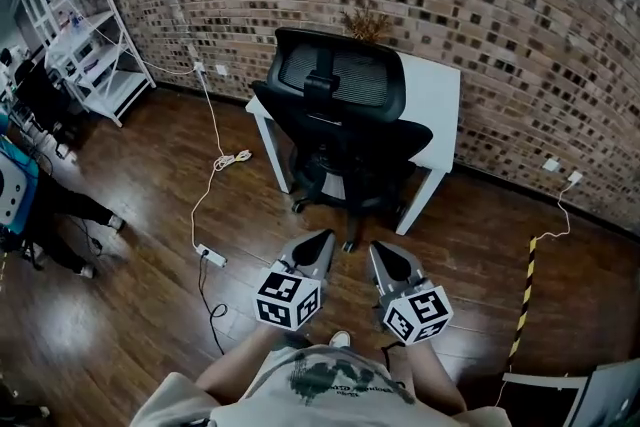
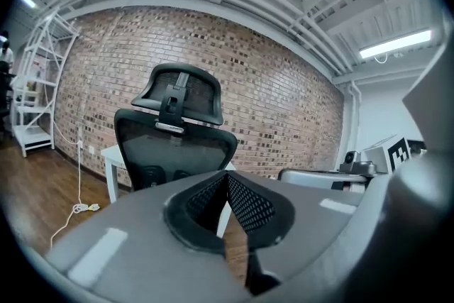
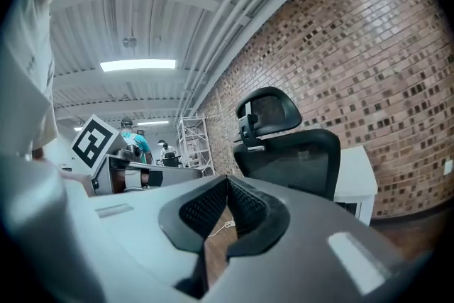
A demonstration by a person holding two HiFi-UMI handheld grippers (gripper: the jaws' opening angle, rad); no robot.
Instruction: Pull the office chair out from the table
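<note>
The chair (image 1: 340,105) is sitting tucked under the surface (image 1: 437,100), backrest facing the left hand-held gripper (image 1: 324,237) and right hand-held gripper (image 1: 379,248). Both are hovering well short, equally near, jaws together, empty.

One office chair (image 1: 345,130), one white worktop (image 1: 432,100), one shelf rack (image 1: 90,35), one power strip (image 1: 211,257), and two tools: a left tool (image 1: 325,236) and a right tool (image 1: 378,248).

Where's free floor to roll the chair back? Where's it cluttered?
Free: floor between the office chair and the left gripper and right gripper; also between the table leg and striped tape. Cluttered: white cable and power strip left of the chair.
</note>
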